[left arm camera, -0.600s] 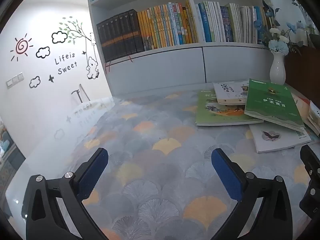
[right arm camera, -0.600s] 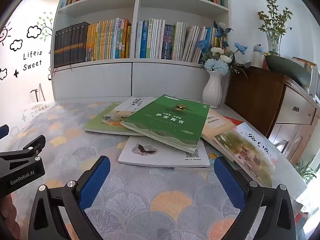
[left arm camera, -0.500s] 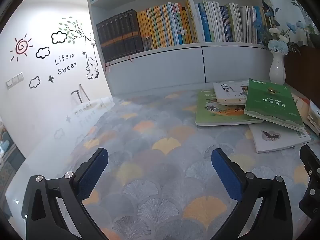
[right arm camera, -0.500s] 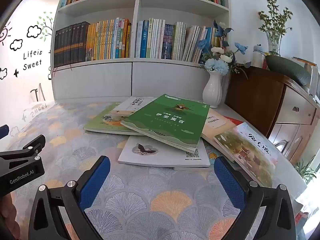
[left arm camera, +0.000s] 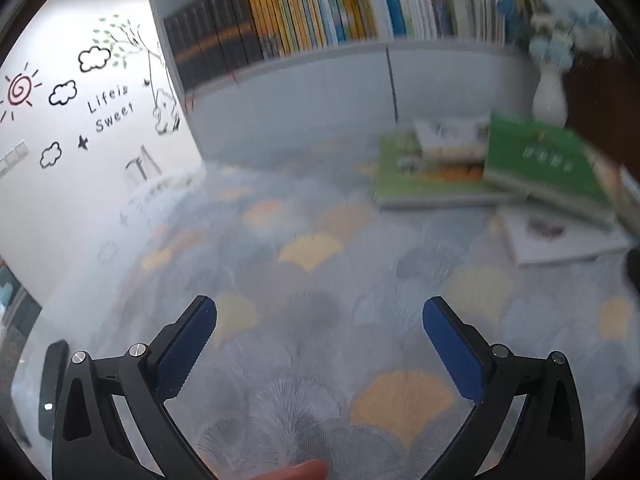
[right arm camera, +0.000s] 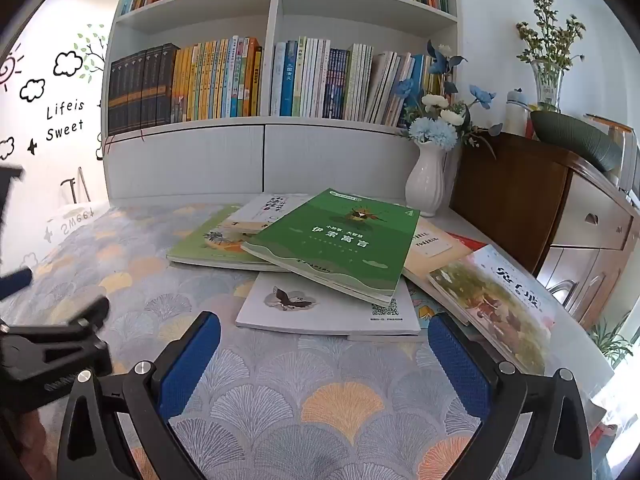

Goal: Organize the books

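Several books lie in a loose pile on the patterned tablecloth [right arm camera: 280, 380]. A dark green book [right arm camera: 340, 240] lies on top, over a white book with a bird [right arm camera: 320, 308] and a light green book [right arm camera: 208, 244]. A picture book [right arm camera: 492, 300] lies at the right. My right gripper [right arm camera: 324, 340] is open and empty, just short of the white book. My left gripper [left arm camera: 320, 328] is open and empty over bare cloth, left of the pile; the dark green book [left arm camera: 544, 160] shows blurred at its upper right. The left gripper also shows in the right wrist view [right arm camera: 48, 344].
A white bookshelf [right arm camera: 272, 80] full of upright books stands behind the table. A white vase with blue flowers [right arm camera: 426, 176] stands right behind the pile. A brown wooden cabinet [right arm camera: 540, 208] is at the right. A wall with stickers [left arm camera: 80, 120] is at the left.
The left wrist view has gone blurred and the shelf and books have shifted in it: the left gripper is moving. The right gripper has hardly moved. Both stay open.
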`<state>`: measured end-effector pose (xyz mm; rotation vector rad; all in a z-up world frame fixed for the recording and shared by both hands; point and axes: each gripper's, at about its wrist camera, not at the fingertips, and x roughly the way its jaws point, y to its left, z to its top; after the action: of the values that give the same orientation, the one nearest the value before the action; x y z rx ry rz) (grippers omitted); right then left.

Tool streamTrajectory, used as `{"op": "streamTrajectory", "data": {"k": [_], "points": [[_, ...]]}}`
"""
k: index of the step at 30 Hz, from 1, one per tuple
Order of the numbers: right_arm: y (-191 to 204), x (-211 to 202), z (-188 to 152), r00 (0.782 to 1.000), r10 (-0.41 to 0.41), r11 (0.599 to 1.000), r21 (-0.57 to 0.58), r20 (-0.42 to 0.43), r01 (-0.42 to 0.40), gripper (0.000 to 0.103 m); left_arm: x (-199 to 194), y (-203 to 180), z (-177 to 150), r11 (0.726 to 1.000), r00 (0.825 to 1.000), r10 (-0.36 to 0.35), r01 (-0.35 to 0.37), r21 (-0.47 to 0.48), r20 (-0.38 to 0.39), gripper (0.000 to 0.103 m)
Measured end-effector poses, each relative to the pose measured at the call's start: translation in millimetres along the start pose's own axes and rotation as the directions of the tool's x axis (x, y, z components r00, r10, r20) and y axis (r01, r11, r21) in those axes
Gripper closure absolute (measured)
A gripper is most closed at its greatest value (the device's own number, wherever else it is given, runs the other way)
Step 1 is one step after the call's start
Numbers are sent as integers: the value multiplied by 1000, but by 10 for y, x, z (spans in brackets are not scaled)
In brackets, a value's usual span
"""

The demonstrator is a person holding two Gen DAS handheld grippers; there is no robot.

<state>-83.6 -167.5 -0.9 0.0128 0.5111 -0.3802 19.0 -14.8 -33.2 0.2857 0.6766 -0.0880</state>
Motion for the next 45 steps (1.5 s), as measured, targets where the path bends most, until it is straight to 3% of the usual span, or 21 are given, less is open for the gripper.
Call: {"op": "streamTrajectory", "data": {"k": [5, 10, 13, 15, 17, 20, 30, 45], "points": [[-48, 13, -10, 1000, 8, 1000, 17, -9, -8, 0, 239, -62, -52, 1000, 988, 17, -14, 16, -150, 0], [-99, 61, -12, 1000, 17, 999, 48, -26, -16, 0, 225, -65, -82, 1000, 985, -8, 6, -13, -170, 0], [-119, 64, -22, 999, 21, 998, 57, -25, -19, 0, 261, 8, -71, 995, 977, -62, 44, -92, -206, 0], [-128, 61, -28, 999, 24, 998, 61, -22, -22, 0, 327, 159, -124, 974, 961, -151, 104, -202, -234, 0], [-139, 61, -33, 999, 26, 998, 66, -22, -24, 0, 354, 235, -143, 966, 955, -183, 130, -225, -232, 0], [-155, 71, -38, 999, 28, 997, 76, -26, -26, 0, 305, 172, -167, 974, 961, -157, 113, -194, -229, 0], [-217, 107, -54, 998, 37, 993, 109, -44, -32, 0, 296, 217, -154, 970, 961, -171, 125, -207, -219, 0], [-105, 99, -51, 999, 30, 998, 56, -42, -27, 0, 289, 224, -136, 970, 960, -172, 126, -210, -219, 0]]}}
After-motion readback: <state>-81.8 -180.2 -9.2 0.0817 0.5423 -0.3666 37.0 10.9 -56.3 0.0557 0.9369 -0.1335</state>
